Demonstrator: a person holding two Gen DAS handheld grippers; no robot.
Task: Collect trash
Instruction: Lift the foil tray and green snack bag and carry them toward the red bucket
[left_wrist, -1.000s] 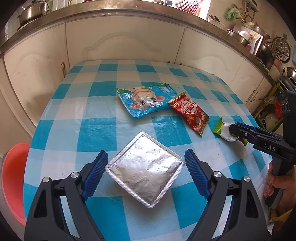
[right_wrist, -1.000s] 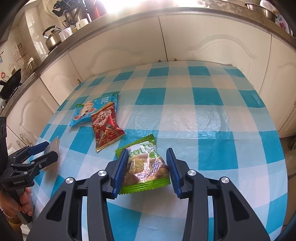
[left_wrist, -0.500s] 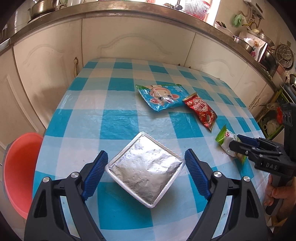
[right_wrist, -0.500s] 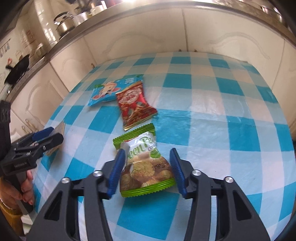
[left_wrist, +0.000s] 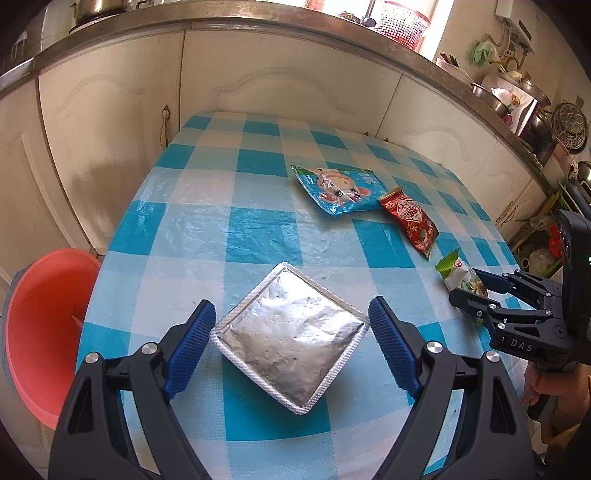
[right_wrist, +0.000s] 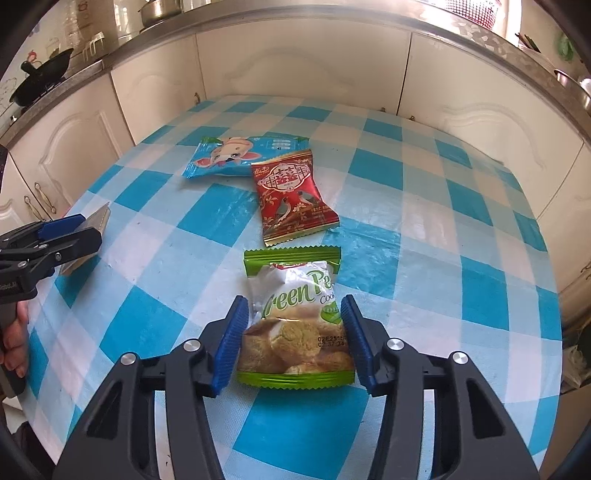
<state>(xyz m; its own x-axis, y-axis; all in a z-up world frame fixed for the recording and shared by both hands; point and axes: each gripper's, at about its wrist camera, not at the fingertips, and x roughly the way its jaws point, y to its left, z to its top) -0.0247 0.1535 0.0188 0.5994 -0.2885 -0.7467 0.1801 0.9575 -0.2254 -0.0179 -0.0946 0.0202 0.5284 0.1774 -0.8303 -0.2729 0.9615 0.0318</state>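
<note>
Silver foil pouch (left_wrist: 291, 341) is pinched corner to corner in the left gripper (left_wrist: 291, 341), jaws pressed on its two opposite corners; it appears lifted clear of the table (left_wrist: 207, 236), though contact cannot be ruled out. Green cookie packet (right_wrist: 295, 325) is pinched by its side edges in the right gripper (right_wrist: 293, 341), jaws closed onto the wrapper, lower half between the pads.

Edge grips are judged deliberate: flat, thin wrappers offer nothing else to bite, and crushing is avoided.

Two wrappers are left on the checked cloth: a blue packet (right_wrist: 240, 155) and a red packet (right_wrist: 291, 199), touching or slightly overlapped at one corner, near the middle of the table and untouched.

An orange bin (left_wrist: 44, 325) is seen beside the table's left edge, just next to the left gripper. It is judged the likely drop point, so the foil pouch is held on that side. The green packet would have to be carried across.
</note>
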